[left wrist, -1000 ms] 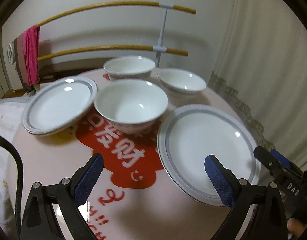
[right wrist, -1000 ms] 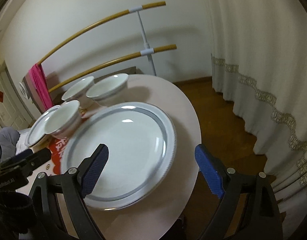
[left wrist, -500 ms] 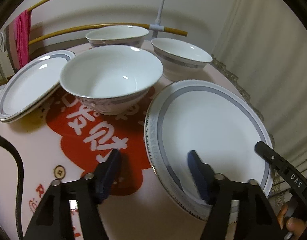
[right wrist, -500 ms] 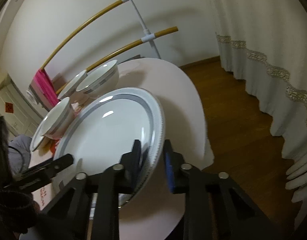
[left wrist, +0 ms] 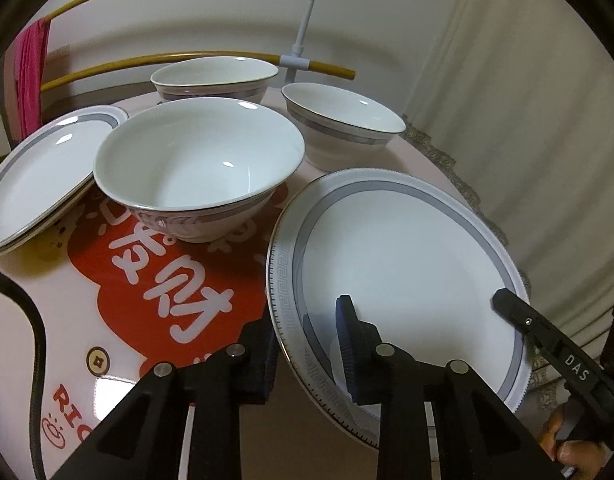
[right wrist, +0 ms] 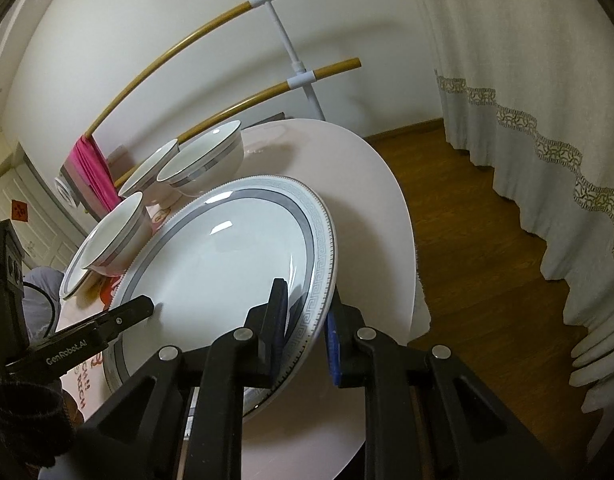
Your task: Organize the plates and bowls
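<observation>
Two hand-held grippers grasp the same large plate (left wrist: 407, 264) from opposite sides. The left hand-held gripper (left wrist: 307, 344) clamps its near-left rim, one blue pad on the inner face and the other under the edge. The right hand-held gripper (right wrist: 305, 320) pinches the rim on the plate's right side, with the patterned grey border between its pads. That plate sits tilted at the right part of the round counter (right wrist: 371, 184), its right edge raised off the surface in the right wrist view. Behind it stand three white bowls: a near bowl (left wrist: 199, 168) on the red print, a far bowl (left wrist: 215, 80) at the back, and a right bowl (left wrist: 343, 124) just beyond the plate's far rim. To the left lie stacked plates (left wrist: 39, 168), their edge tucked just under the near bowl's rim. A pink cloth (left wrist: 29, 76) hangs from a wooden rail (left wrist: 187, 60) behind the counter.
</observation>
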The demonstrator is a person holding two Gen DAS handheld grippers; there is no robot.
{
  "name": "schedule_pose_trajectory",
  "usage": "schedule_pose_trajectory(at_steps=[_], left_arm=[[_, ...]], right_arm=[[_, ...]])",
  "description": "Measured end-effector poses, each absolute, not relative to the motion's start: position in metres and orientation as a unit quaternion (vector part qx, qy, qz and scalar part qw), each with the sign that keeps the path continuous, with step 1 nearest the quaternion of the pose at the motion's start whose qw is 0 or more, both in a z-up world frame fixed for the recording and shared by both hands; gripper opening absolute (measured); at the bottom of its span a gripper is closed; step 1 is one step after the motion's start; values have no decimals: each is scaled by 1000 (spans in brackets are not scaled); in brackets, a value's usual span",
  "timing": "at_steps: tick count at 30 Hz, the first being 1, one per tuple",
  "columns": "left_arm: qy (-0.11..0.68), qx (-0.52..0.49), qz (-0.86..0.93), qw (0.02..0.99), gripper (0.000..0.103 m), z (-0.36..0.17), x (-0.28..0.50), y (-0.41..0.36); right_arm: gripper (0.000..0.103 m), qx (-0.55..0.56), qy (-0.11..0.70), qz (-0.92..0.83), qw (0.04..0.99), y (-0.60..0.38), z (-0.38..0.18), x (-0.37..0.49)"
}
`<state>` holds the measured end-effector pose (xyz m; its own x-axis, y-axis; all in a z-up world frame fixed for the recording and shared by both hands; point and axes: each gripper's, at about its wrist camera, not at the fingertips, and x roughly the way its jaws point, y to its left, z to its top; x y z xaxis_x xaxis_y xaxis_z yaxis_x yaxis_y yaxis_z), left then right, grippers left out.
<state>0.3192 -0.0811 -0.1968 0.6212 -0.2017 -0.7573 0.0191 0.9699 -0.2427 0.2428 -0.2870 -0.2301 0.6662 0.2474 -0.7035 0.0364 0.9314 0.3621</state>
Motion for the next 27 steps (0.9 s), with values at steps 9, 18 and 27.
schedule_pose_trajectory(at_steps=[9, 18, 27], left_arm=[[422, -91, -67, 899, 20, -188, 303, -78], [397, -81, -83, 910, 20, -168, 272, -73], [355, -81, -96, 926, 20, -132, 229, -58]], right_arm=[[18, 176, 404, 62, 896, -284, -227, 232], [18, 180, 399, 56, 898, -278, -215, 212], [19, 170, 371, 56, 911, -266, -184, 186]])
